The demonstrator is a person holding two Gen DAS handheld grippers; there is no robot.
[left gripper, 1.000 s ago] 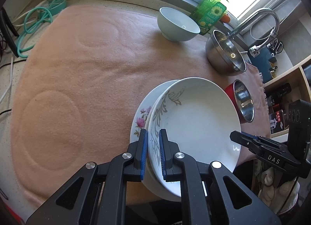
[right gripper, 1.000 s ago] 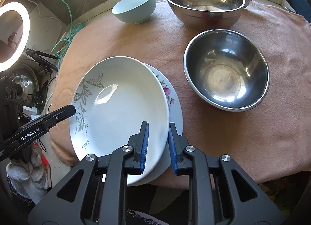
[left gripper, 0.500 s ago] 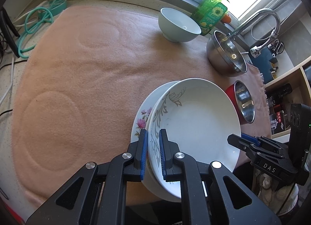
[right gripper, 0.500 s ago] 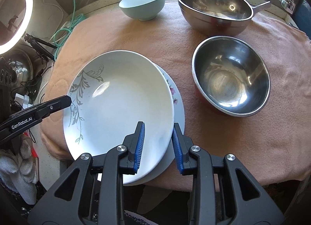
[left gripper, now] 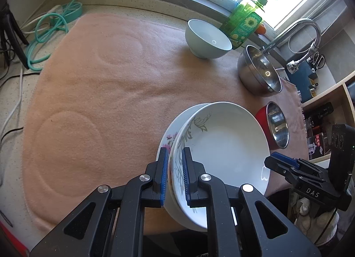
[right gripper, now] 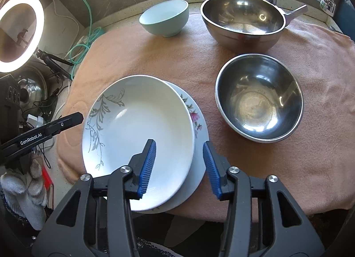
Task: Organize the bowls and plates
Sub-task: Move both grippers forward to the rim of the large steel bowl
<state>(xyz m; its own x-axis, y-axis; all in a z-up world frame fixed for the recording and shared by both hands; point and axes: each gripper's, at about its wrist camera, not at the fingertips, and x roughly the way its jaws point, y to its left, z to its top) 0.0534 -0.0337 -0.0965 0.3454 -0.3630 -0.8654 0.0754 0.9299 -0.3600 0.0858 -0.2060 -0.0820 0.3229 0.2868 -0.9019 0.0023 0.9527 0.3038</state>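
Left hand-held gripper (left gripper: 174,175), marked "GenRobot.AI", clamps leaf-pattern plate (left gripper: 221,146); right hand-held gripper (right gripper: 179,166), "DAS", just opened.

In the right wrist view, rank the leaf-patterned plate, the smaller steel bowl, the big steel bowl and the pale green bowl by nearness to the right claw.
1. Leaf-patterned plate: its rim sits between the right claw pads.
2. Smaller steel bowl: right, mid-cloth.
3. Big steel bowl and pale green bowl: both at the far edge, too close to call.
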